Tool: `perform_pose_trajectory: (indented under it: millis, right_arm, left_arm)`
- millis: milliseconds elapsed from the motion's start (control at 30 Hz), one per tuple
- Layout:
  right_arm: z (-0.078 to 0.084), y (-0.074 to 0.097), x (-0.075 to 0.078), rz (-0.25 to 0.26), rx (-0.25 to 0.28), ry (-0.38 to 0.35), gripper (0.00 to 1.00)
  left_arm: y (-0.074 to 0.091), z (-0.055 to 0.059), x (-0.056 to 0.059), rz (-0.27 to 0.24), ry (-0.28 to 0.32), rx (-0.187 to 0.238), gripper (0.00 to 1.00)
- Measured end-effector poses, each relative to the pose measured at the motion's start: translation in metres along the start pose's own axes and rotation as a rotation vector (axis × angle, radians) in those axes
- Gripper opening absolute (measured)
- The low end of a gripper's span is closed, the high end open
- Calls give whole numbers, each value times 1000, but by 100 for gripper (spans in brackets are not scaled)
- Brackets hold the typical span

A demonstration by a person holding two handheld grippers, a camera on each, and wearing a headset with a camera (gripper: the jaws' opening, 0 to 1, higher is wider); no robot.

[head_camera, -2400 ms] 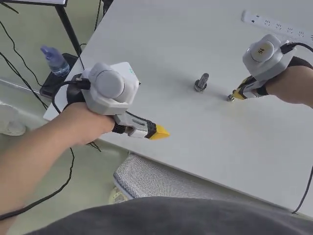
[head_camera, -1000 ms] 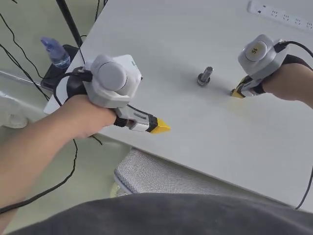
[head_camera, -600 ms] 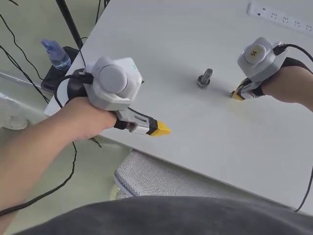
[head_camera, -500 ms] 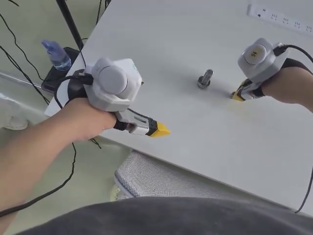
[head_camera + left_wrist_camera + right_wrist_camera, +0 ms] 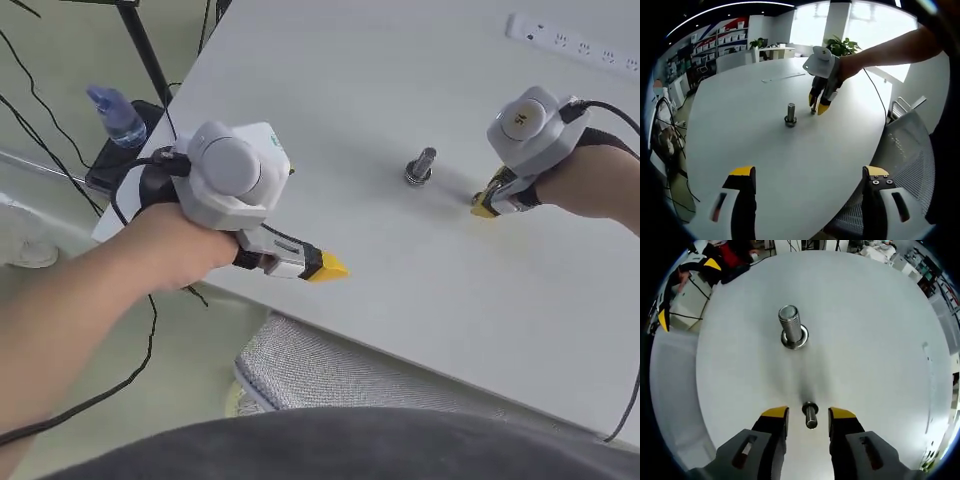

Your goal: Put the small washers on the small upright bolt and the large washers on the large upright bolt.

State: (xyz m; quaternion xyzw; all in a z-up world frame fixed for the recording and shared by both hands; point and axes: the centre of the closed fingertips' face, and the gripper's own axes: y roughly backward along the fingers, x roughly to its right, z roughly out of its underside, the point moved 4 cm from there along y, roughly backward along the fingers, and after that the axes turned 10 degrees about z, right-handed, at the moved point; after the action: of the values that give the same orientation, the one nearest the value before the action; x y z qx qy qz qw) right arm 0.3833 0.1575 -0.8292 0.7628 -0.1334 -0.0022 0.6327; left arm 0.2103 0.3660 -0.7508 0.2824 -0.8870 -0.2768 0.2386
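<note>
Right claw [image 5: 809,413]: jaws parted to a narrow gap, tips low over the counter [image 5: 880,340]. They straddle the small upright bolt [image 5: 810,416], with a sliver of clearance each side, so nothing is gripped. The bolt's long axis is vertical, and it sits at the claw's 12 o'clock, right at the tips. The ring at its foot may be a washer or the bolt head; I cannot tell which.

The large upright bolt [image 5: 791,326] stands further out, near 11 o'clock from this claw. It is well clear of the jaws and has a large washer [image 5: 794,341] seated round its base.

Left claw [image 5: 809,172]: jaws wide and empty, near the counter's edge. The large bolt lies at its 12 o'clock, well apart.

Judgement: the right claw is much nearer both bolts. Any next move at the small bolt is along its vertical axis, straight up or straight down.
</note>
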Motion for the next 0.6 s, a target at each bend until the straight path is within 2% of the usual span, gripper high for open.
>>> perform_pose_trajectory:
  millis: [400,600]
  right_arm:
    - [-1,4,-1,-9,3,-5,36]
    - [-4,11,-2,0,25,-6,38]
  left_arm:
    - [0,1,2,2,1,3,88]
    - [0,-1,3,1,-1,6,88]
